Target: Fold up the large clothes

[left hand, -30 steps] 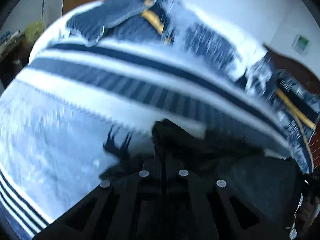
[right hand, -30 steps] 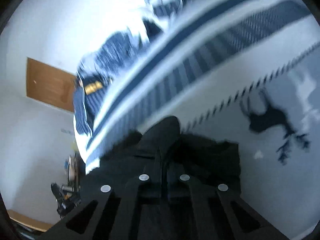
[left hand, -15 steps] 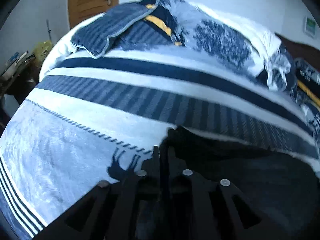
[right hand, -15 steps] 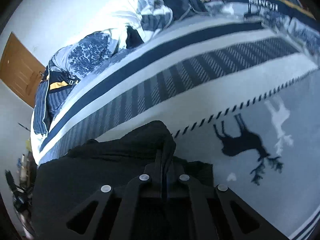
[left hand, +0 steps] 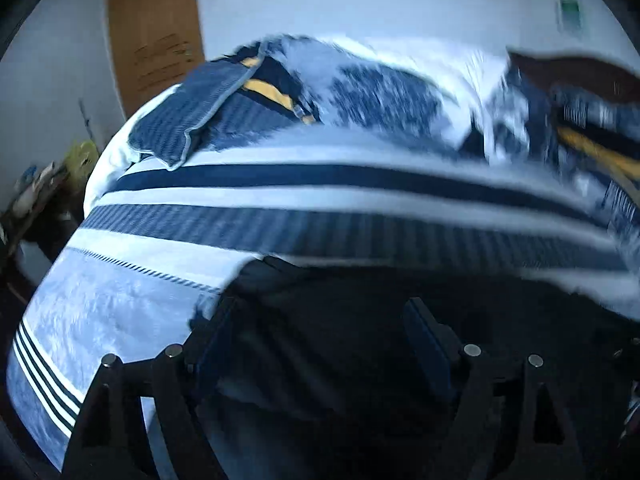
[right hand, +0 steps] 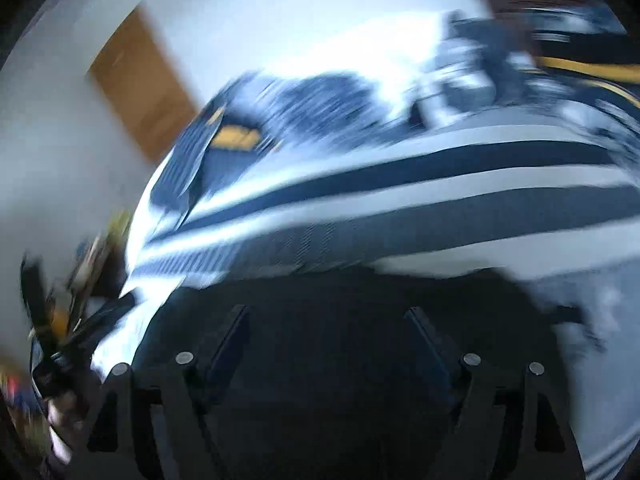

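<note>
- Cloth: the black garment [left hand: 360,344] looks soft and floppy under both my spread, empty hand-held grippers [left hand: 324,332] [right hand: 328,336].
- I'd pinch a far edge next.

Left hand-held gripper [left hand: 320,320] pointing forward and slightly down, its two fingers [left hand: 426,340] standing wide apart, gripping nothing, right hand-held gripper [right hand: 326,328] angling the same way, fingers [right hand: 228,340] likewise spread wide, its view blurring
</note>
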The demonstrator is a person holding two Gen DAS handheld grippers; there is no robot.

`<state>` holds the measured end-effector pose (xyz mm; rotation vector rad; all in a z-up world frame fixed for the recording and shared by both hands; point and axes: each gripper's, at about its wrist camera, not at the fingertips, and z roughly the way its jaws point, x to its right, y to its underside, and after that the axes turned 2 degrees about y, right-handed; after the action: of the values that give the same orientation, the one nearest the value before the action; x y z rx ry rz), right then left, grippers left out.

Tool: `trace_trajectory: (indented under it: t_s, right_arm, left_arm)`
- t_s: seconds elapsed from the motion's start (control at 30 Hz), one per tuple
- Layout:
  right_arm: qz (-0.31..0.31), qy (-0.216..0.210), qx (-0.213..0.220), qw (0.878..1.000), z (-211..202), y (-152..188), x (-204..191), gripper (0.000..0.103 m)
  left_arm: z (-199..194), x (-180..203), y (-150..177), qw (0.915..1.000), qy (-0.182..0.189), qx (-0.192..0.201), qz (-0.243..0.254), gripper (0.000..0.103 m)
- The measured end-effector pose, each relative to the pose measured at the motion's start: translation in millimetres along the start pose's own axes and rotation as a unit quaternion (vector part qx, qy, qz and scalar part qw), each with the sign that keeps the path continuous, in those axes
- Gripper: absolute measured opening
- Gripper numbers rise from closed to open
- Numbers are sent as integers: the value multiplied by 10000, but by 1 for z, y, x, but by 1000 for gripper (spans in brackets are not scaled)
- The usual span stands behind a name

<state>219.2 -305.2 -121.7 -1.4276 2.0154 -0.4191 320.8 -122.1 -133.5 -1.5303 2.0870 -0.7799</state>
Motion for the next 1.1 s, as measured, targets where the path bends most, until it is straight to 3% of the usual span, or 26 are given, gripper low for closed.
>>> trace_trajectory:
  t_s: [0.13, 0.3, 0.4, 0.5, 0.6, 0.7, 0.8, 0.9, 0.97, 1.03, 1.1]
  right_arm:
    - [-183, 156, -767, 9968, 63, 8, -13, 80]
    - [302, 668, -560, 9957, 54, 16, 47, 78]
    - [718, 782, -457, 9933, 45, 19, 94, 78]
    - [876, 1297, -427, 9868, 43, 25, 124, 78]
    - [1305, 1305, -567, 9812, 29, 27, 143, 77]
    - [1585, 664, 107, 9851, -23, 36, 144, 79]
    - [1682, 469, 470, 9835, -75, 74, 146, 80]
    - [1974, 513, 411, 9781, -103, 125, 167, 80]
    - [2419, 346, 164, 9695, -104, 147, 180, 80]
    - [2525, 85, 134, 9675, -105, 150, 185, 80]
    - [2399, 305, 33, 9703, -95, 143, 189, 80]
  left_arm:
    - [48, -4, 9, 9979, -384, -523, 42, 83]
    - [68, -62, 17, 9941, -229, -590, -881, 85]
    - [77, -82, 23, 9907, -439, -635, -1122, 86]
    - [84, -100, 26, 9861, -329, -797, -1420, 86]
    - [57, -119, 29, 9829, -351, -579, -1713, 86]
    - [3, -140, 47, 9839, -149, -78, -1777, 86]
    - [-42, -161, 86, 9835, -38, 157, -1804, 87]
    - [-58, -174, 127, 9848, -10, 39, -1735, 87]
    - [-57, -183, 147, 9808, 111, -178, -1939, 87]
    - [-66, -189, 149, 9745, 404, -1, -2209, 87]
    - [-71, -190, 152, 9742, 291, 111, -2237, 87]
